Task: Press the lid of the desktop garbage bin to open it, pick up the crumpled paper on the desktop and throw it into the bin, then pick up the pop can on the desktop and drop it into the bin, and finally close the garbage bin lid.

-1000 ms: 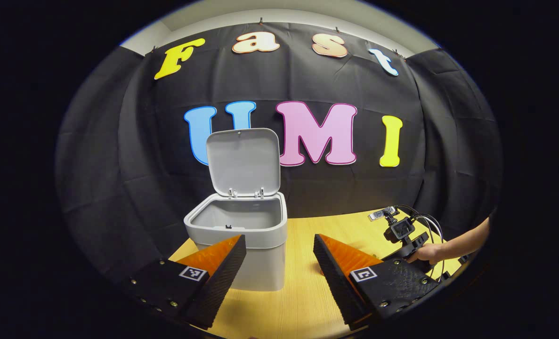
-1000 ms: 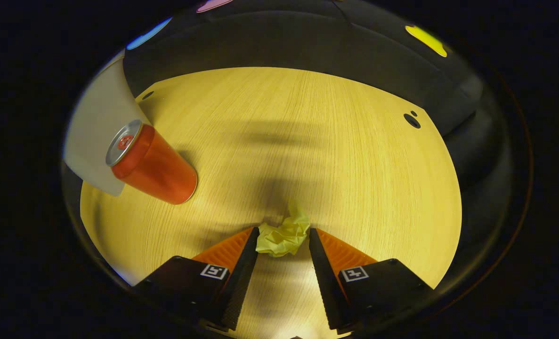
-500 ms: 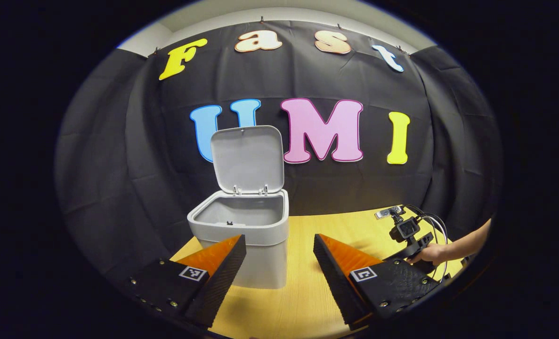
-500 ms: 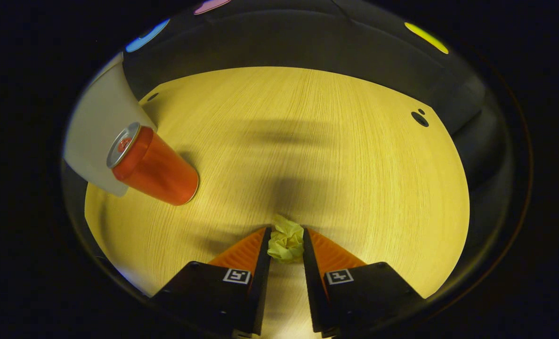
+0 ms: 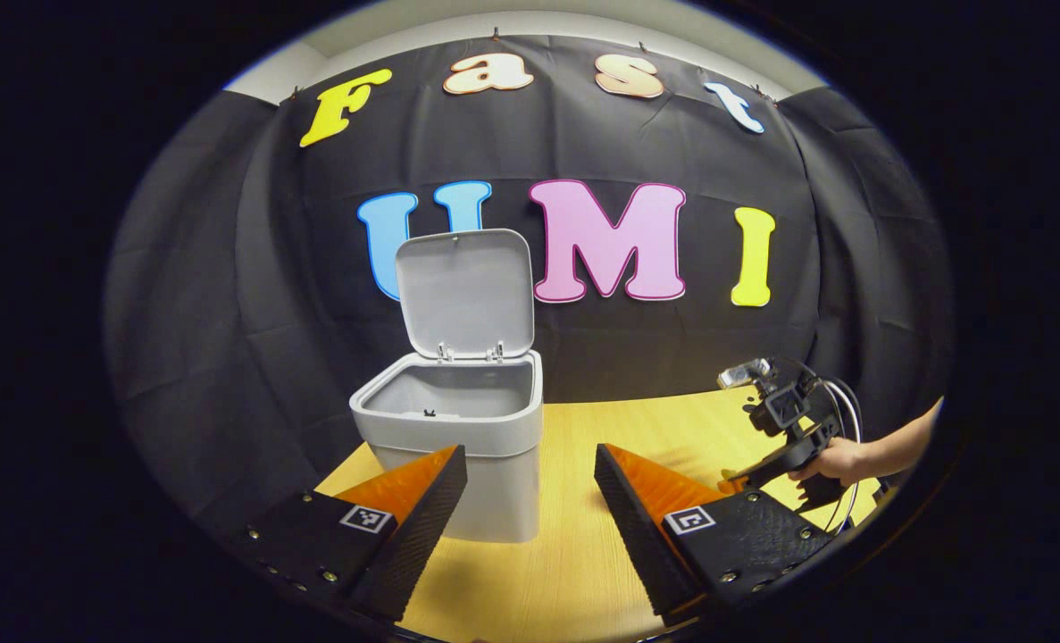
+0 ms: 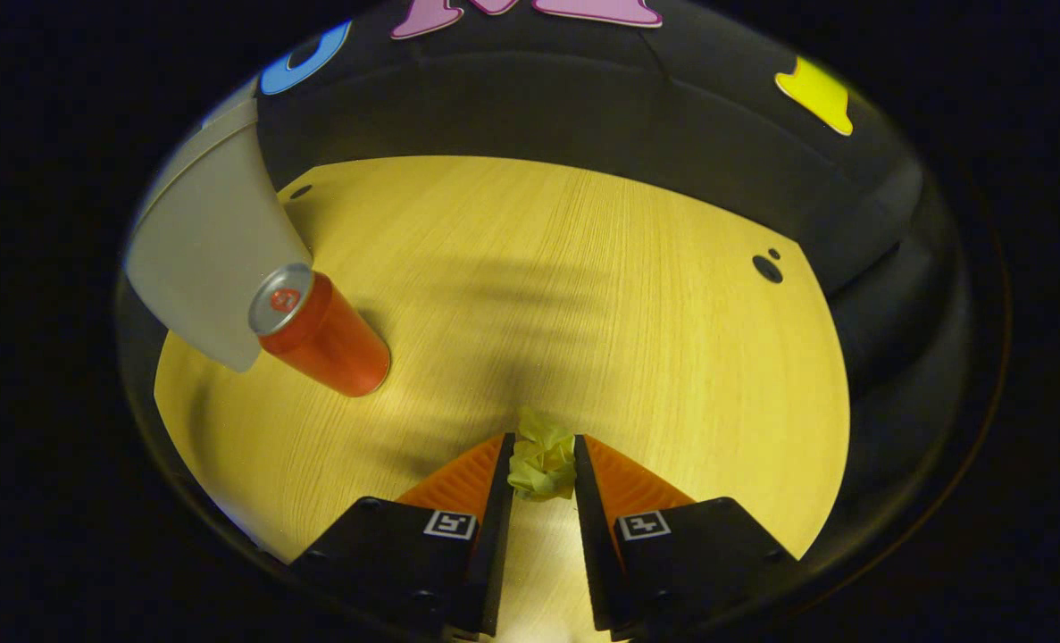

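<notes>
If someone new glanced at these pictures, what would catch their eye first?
Probably the grey bin standing on the wooden desktop with its lid flipped upright. Next, the right gripper pinching the yellow crumpled paper, with the red pop can upright to its left, beside the bin.

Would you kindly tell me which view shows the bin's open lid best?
The left gripper view: the lid stands upright above the bin, its whole underside visible. The right gripper view catches just a pale edge of the bin.

Your left gripper view looks level across the counter (image 5: 574, 554) toward the bin (image 5: 458, 446) — your right gripper view tilts down, close over that same counter (image 6: 583, 295) and bin (image 6: 208, 268).
</notes>
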Tool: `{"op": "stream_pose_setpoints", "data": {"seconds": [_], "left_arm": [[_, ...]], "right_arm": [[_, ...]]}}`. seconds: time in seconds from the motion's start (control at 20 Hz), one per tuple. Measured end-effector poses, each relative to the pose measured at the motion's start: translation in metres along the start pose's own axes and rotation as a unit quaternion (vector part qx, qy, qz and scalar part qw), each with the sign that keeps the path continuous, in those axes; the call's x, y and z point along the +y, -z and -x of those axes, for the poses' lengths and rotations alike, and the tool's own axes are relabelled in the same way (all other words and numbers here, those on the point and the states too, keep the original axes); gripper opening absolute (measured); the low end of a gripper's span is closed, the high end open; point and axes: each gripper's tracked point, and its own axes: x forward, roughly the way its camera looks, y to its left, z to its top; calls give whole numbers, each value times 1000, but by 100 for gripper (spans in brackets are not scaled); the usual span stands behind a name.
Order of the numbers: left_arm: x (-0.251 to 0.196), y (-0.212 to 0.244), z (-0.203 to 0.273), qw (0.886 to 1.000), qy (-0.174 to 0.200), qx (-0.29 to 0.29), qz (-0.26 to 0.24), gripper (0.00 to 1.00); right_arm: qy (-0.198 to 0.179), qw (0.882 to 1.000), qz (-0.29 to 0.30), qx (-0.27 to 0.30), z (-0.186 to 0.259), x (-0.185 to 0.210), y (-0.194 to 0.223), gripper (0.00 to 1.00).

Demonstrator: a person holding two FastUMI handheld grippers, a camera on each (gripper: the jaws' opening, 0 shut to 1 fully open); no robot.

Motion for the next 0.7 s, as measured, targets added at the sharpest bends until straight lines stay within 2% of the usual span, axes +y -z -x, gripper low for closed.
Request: {"op": "stream_pose_setpoints", "data": {"seconds": [0.25, 0.45, 0.7], "left_arm": [[1, 6, -3, 1000, 24, -2, 4, 95], [7, 5, -1, 999, 34, -8, 16, 95], [22, 9, 1, 999, 31, -6, 30, 95]], "right_arm": [[-12, 994, -24, -108, 72, 17, -86, 42], [-32, 984, 6, -176, 133, 47, -158, 42], [-79, 954, 82, -276, 208, 119, -246, 42]]}}
